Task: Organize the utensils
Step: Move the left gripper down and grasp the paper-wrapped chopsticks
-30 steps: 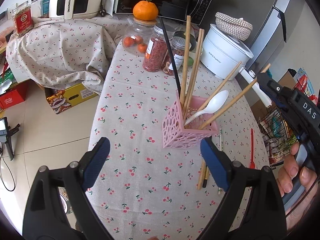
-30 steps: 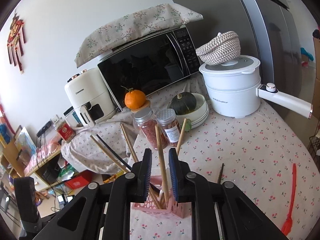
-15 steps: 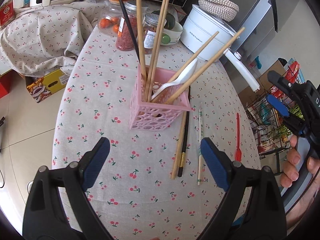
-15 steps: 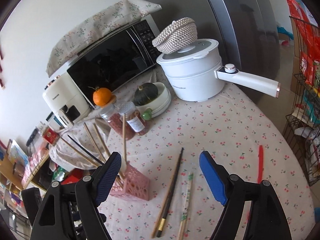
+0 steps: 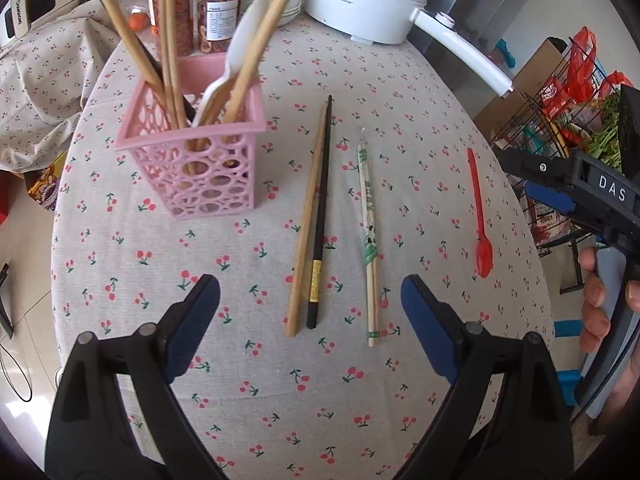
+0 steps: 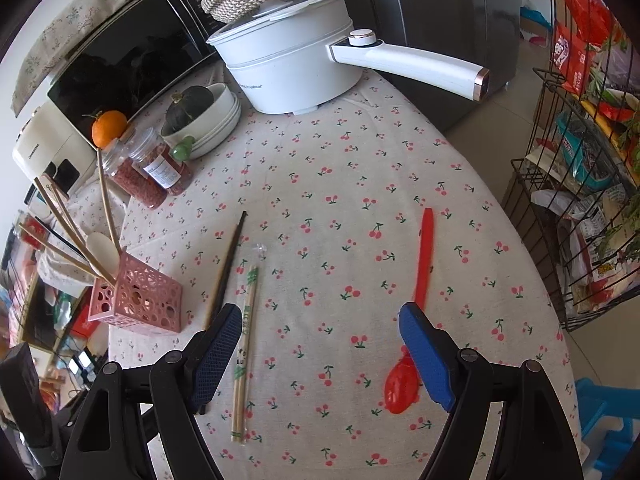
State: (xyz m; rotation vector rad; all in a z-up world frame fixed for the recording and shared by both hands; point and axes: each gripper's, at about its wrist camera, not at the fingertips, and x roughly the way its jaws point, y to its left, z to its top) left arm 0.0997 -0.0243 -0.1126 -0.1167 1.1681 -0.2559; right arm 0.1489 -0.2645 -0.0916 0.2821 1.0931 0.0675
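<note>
Both grippers hang empty, jaws wide. Right gripper [image 6: 320,354], just opened, is nearest the red spoon [image 6: 420,276], whose long axis runs away from it beside its right finger. Left gripper [image 5: 310,322] hovers over the loose chopsticks [image 5: 316,216], right of the pink holder [image 5: 192,168].

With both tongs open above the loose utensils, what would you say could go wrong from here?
1. The wooden chopstick and black chopstick lie side by side, nearly touching; the left tongs might pinch both or flick one away.
2. The pink holder is light-looking and packed with long, leaning chopsticks; a bump while inserting could tip it.
3. The red spoon lies flat near the table's edge; the right tongs may push it off.
</note>
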